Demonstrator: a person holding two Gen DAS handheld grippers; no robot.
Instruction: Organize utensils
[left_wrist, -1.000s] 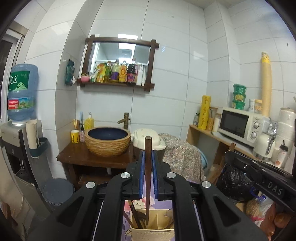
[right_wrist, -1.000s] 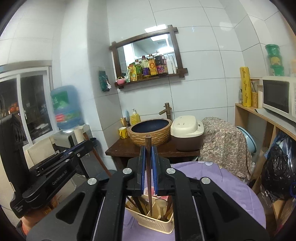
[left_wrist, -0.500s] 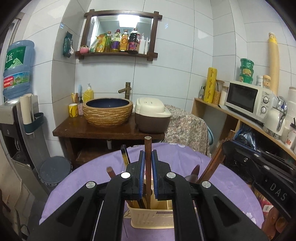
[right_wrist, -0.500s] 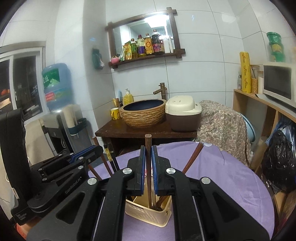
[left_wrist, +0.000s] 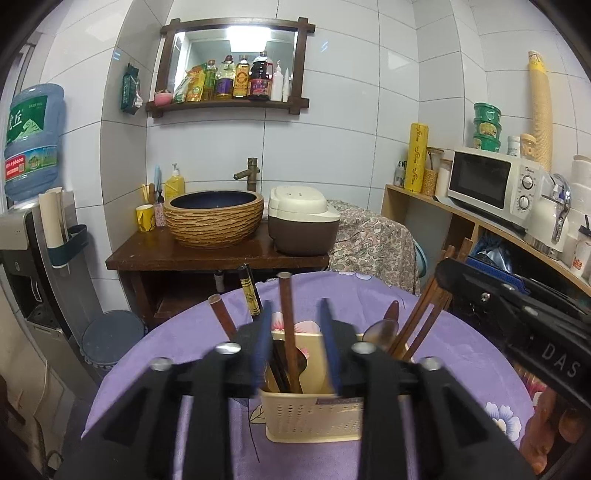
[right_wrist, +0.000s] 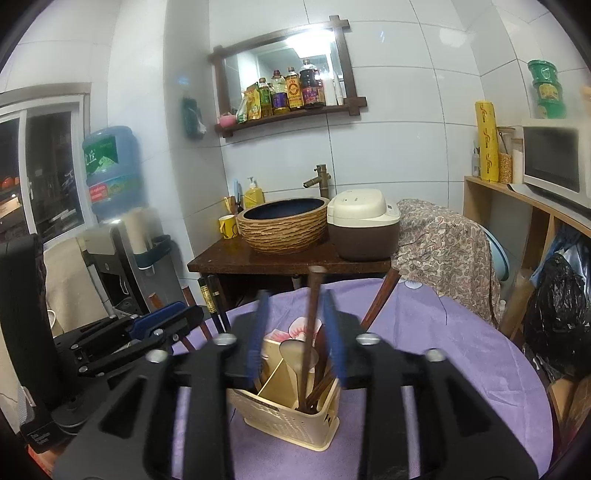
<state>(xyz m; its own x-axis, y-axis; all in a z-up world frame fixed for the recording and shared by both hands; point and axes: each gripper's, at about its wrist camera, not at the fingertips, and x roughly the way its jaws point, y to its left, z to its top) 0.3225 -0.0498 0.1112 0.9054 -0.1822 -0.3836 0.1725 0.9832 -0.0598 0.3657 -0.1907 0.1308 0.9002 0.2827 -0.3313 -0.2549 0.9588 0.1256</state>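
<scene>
Here, your round table under its purple floral cloth (left_wrist: 461, 354) fills the lower half of both wrist views. On it stands the cream perforated utensil caddy (left_wrist: 314, 417), at six o'clock from the brown rice cooker (left_wrist: 301, 225) in the left view and just below centre in the right view (right_wrist: 288, 413).

Your left gripper (left_wrist: 294, 339) has its blue-padded jaws spread wide, and they grip nothing. A dark wooden chopstick (left_wrist: 287, 325) stands upright between them with a gap on each side, its foot down in the caddy's left compartment. At ten o'clock from it lean a brown-handled utensil (left_wrist: 221, 317) and a black chopstick with gold lettering (left_wrist: 249, 291). At three o'clock sit a spoon (left_wrist: 380, 330) and a bundle of reddish chopsticks (left_wrist: 421, 317).

Your right gripper (right_wrist: 295, 332) is likewise parted wide and empty-handed. Another dark chopstick (right_wrist: 310, 325) rises between its pads, free of both, with its lower end in the caddy's right compartment beside a pale spoon (right_wrist: 295, 354). Your left gripper's body shows at nine o'clock in the right view (right_wrist: 140, 332).
</scene>
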